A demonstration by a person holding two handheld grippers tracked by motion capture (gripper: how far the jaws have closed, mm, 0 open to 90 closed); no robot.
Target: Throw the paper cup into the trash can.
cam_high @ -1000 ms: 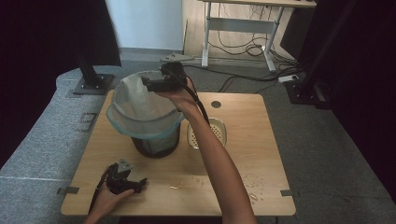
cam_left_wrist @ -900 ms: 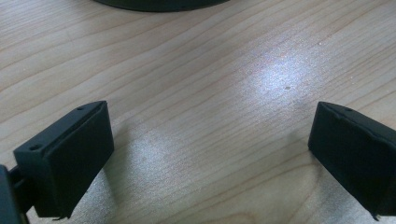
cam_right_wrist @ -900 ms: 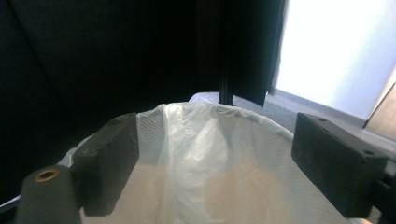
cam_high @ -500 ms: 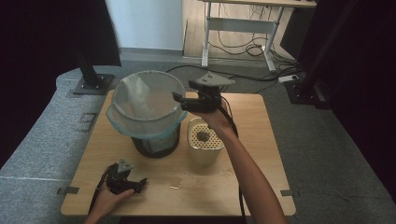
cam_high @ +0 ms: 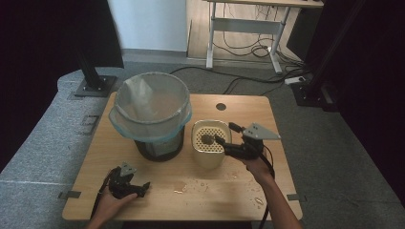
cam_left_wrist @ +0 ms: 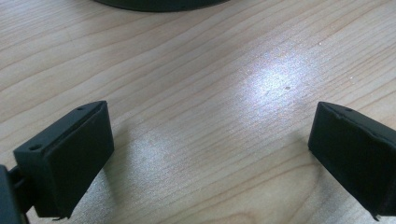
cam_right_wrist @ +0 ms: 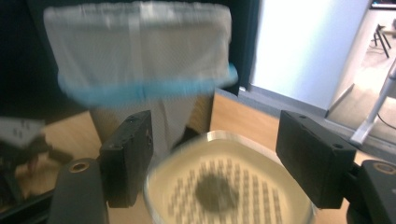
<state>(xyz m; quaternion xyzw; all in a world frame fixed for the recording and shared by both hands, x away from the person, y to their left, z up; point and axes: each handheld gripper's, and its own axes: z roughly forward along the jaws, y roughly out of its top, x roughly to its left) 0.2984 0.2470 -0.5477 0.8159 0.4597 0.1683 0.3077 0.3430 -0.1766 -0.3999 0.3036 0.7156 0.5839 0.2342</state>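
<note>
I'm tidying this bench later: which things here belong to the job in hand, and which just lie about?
In the job:
- cream plastic container with perforated insert, a dark lump on it
- right gripper, jaws just closing, reaching over it
- dark bin lined with a translucent blue-edged bag

Lying about:
- left gripper, open, on the wooden table
- water droplets

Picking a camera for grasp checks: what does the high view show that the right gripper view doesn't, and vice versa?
High view: wet patch and round hole on the table. Right gripper view: right hand-held gripper, jaws just closing, flanks the cream container rim, nothing gripped. Both: lined bin, cream container, dark lump inside it.
</note>
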